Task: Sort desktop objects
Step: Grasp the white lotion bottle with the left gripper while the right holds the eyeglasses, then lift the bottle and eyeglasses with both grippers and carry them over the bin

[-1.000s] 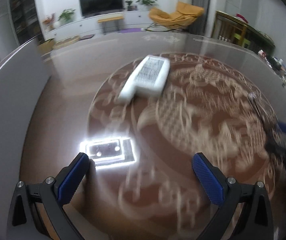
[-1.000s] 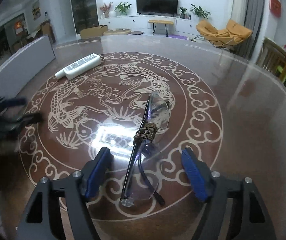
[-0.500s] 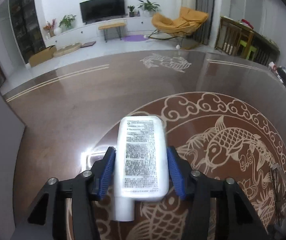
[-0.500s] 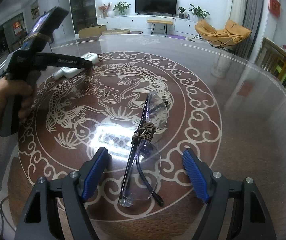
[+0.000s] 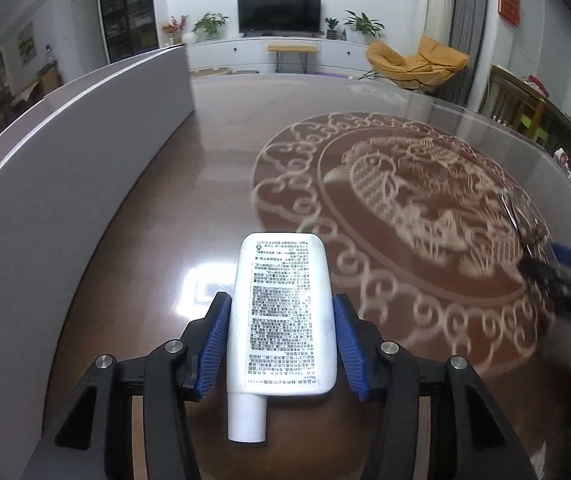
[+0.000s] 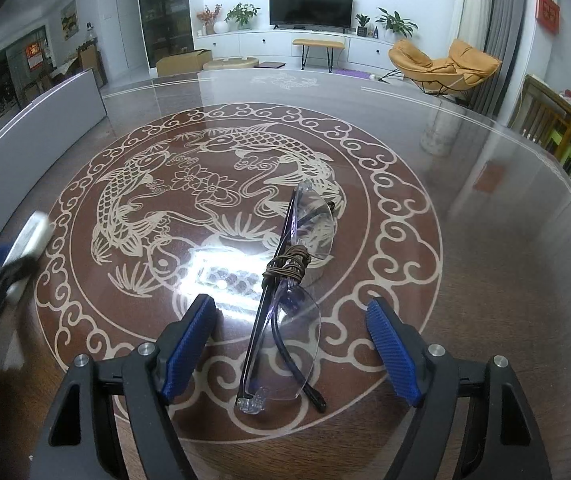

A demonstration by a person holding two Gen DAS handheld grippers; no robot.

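A flat white tube (image 5: 281, 312) with a printed label and its cap toward the camera is held above the table; my left gripper (image 5: 281, 298) is shut on its sides. In the right wrist view the tube (image 6: 31, 236) and that gripper show blurred at the far left. Clear-lensed glasses (image 6: 285, 280) with a brown cord wound round the middle lie folded on the table. My right gripper (image 6: 289, 302) straddles the glasses, its jaws opening, and its blue pads (image 6: 189, 336) do not touch them. The left wrist view shows the glasses (image 5: 517, 216) and right gripper blurred at the right edge.
The brown table (image 6: 465, 240) has a glass top with a round koi pattern. A tall grey panel (image 5: 65, 184) curves along its left side, close to the held tube. A bright lamp reflection (image 6: 221, 272) lies just ahead of the right gripper.
My left gripper went from open to shut on the white tube, then carried it left toward the grey panel. The right gripper stayed over the glasses and its jaws widened a little.
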